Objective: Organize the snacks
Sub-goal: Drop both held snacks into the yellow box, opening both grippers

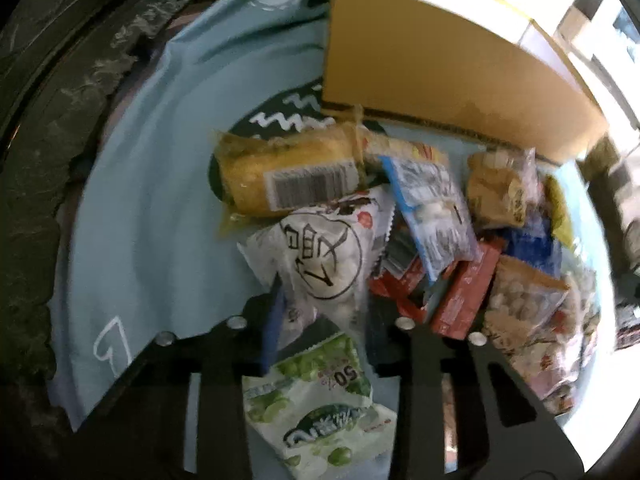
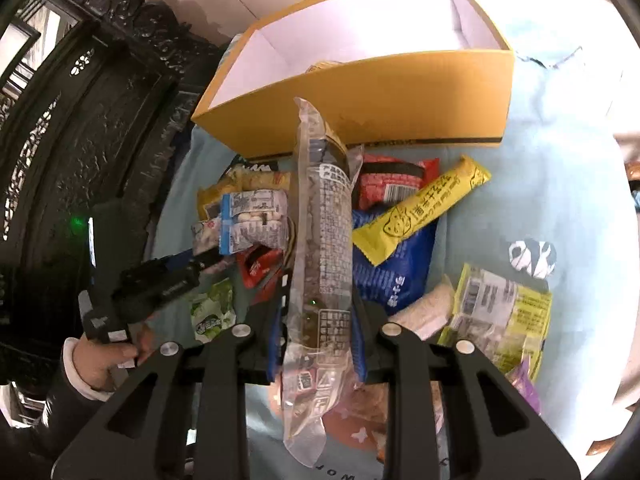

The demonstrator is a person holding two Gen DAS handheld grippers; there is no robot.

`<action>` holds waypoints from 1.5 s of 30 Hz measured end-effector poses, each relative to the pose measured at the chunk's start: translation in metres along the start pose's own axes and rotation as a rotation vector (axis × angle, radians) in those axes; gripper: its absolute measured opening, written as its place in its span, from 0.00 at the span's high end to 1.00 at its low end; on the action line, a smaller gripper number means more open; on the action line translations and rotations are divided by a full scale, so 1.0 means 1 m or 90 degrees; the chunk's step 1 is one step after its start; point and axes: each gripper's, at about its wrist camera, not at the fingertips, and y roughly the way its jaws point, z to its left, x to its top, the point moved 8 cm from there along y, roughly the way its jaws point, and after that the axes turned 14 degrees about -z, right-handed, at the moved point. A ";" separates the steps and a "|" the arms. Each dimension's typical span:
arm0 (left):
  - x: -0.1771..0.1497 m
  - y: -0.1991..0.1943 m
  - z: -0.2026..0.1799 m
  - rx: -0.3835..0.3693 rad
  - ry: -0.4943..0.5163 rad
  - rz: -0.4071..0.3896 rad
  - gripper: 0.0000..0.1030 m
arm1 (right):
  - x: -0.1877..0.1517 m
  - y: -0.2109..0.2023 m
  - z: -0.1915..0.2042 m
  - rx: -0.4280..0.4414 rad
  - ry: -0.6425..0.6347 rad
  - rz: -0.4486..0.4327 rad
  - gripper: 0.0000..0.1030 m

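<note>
A pile of snack packets lies on a light blue cloth [image 1: 140,200] in front of an open yellow cardboard box [image 2: 360,120], also seen in the left wrist view [image 1: 420,60]. My right gripper [image 2: 318,340] is shut on a long clear plastic packet [image 2: 324,220] with printed text, held upright above the pile. My left gripper [image 1: 320,320] has its fingers on either side of the lower end of a white packet with a black circle mark [image 1: 324,264] and appears shut on it. A green pea packet [image 1: 316,400] lies on the cloth under that gripper. In the right wrist view the left gripper [image 2: 208,260] reaches into the pile's left side.
Dark carved wooden furniture [image 2: 80,120] stands along the left. The pile holds a yellow stick packet [image 2: 420,212], a blue bag [image 2: 396,276], a red packet [image 2: 392,184] and a yellow-green packet [image 2: 500,312]. A person's hand [image 2: 104,360] holds the left gripper.
</note>
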 end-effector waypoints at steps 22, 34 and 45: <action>0.177 -0.068 -0.101 -0.145 -0.010 -0.176 0.67 | 0.151 -0.018 0.003 -0.001 -0.028 -0.180 0.73; 0.213 0.040 -0.128 -0.092 -0.011 -0.100 0.07 | 0.191 0.063 -0.067 -0.163 0.015 -0.151 0.56; 0.159 -0.032 -0.082 -0.080 -0.029 -0.163 0.03 | 0.130 -0.033 -0.050 -0.149 -0.039 -0.266 0.35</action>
